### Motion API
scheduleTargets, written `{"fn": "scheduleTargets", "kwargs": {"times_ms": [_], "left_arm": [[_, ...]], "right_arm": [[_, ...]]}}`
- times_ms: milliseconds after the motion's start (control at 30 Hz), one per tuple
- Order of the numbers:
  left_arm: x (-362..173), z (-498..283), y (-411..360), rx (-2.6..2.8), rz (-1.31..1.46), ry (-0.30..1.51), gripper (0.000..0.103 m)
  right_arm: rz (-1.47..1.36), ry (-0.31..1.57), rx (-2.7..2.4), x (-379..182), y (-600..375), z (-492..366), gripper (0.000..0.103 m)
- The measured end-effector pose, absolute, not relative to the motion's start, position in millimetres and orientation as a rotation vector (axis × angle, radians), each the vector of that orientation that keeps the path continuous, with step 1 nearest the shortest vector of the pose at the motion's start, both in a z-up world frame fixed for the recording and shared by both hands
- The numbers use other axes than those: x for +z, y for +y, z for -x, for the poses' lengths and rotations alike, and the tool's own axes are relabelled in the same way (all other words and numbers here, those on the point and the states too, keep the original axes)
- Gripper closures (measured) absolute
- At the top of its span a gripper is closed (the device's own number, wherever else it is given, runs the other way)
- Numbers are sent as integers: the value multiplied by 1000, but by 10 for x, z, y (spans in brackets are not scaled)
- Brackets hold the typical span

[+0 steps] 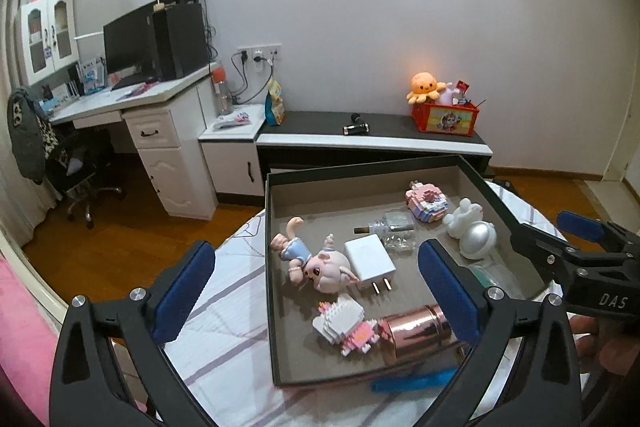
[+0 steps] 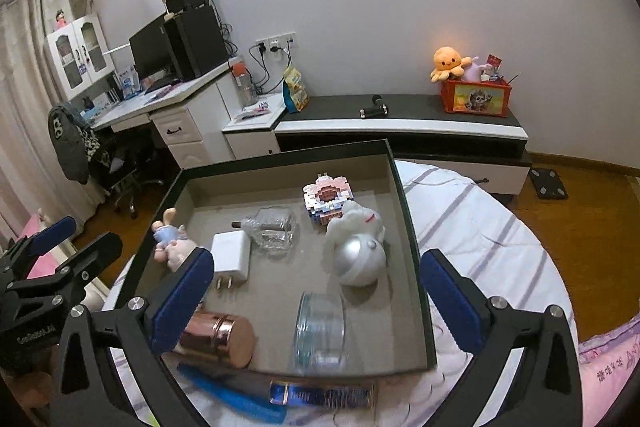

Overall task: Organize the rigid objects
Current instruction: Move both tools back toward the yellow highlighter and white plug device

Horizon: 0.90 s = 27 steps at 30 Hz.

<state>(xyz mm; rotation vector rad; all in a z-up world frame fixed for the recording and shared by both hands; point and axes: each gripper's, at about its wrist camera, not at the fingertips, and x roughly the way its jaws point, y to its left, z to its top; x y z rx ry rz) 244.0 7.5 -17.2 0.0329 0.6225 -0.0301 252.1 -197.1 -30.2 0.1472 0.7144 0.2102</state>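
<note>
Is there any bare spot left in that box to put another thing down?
Yes: the box's far-left floor behind the glass bottle is bare, and so is the patch between the charger and the glass bowl. The right side is crowded.

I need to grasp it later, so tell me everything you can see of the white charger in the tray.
The white charger is a flat, glossy plastic block with rounded corners and two metal prongs pointing toward the cameras. It lies flat on the tray's grey floor, between the pink doll and the glass bottle, close against the doll.
</note>
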Motion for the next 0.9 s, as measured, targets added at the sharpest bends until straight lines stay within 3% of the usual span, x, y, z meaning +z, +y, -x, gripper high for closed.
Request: {"fn": "scheduleTargets", "kwargs": {"times_ms": [900], "left_arm": [[-26,-1363,41,-38,41,575,0]], "right_arm": [[-129,649,180,-119,-2051,-1368,0]]}}
